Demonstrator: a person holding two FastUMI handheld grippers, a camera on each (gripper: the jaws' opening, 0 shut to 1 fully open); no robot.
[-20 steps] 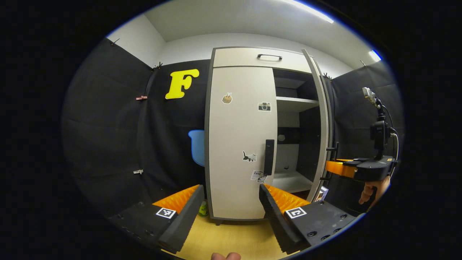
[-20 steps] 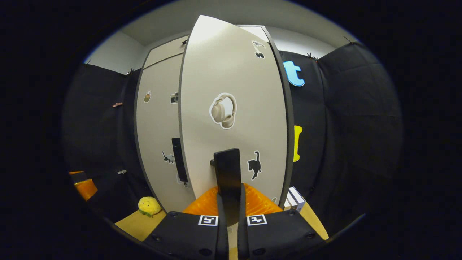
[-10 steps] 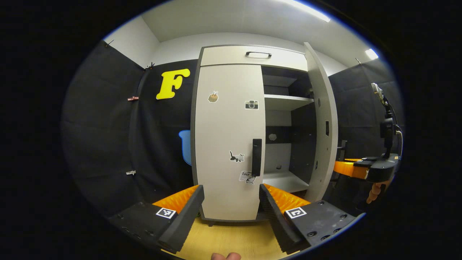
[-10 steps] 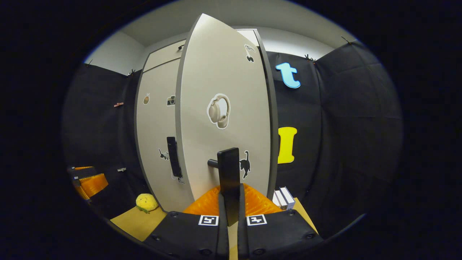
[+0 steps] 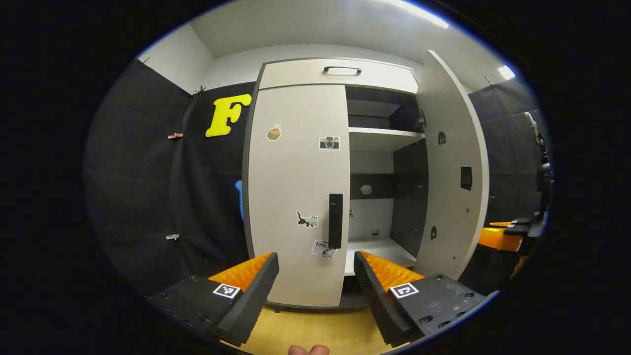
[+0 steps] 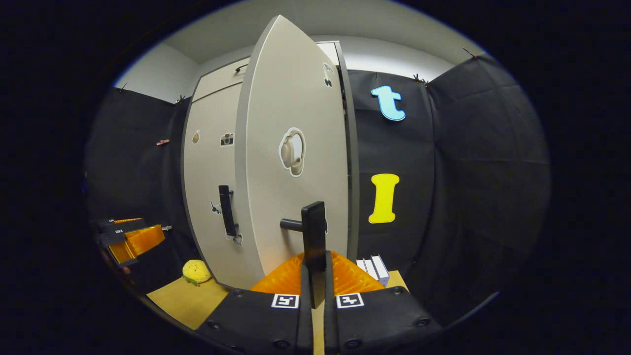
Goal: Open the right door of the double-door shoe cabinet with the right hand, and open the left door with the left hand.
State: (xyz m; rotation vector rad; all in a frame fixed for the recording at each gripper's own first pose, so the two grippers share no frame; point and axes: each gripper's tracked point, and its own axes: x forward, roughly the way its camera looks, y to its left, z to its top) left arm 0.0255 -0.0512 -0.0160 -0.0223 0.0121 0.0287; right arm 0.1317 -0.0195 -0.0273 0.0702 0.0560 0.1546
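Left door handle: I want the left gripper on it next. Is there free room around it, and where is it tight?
The handle has bare door above it and the open compartment beside it. The left gripper is open, below it. It is tighter low down: stickers sit by the handle's foot, and the right gripper holds the right door's handle.

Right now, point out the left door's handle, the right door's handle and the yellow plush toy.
Left door's handle [image 5: 335, 220]: left gripper view, middle of the bar.
Right door's handle [image 6: 314, 228]: right gripper view, the upright bar.
Yellow plush toy [image 6: 196, 271]: right gripper view, its body.
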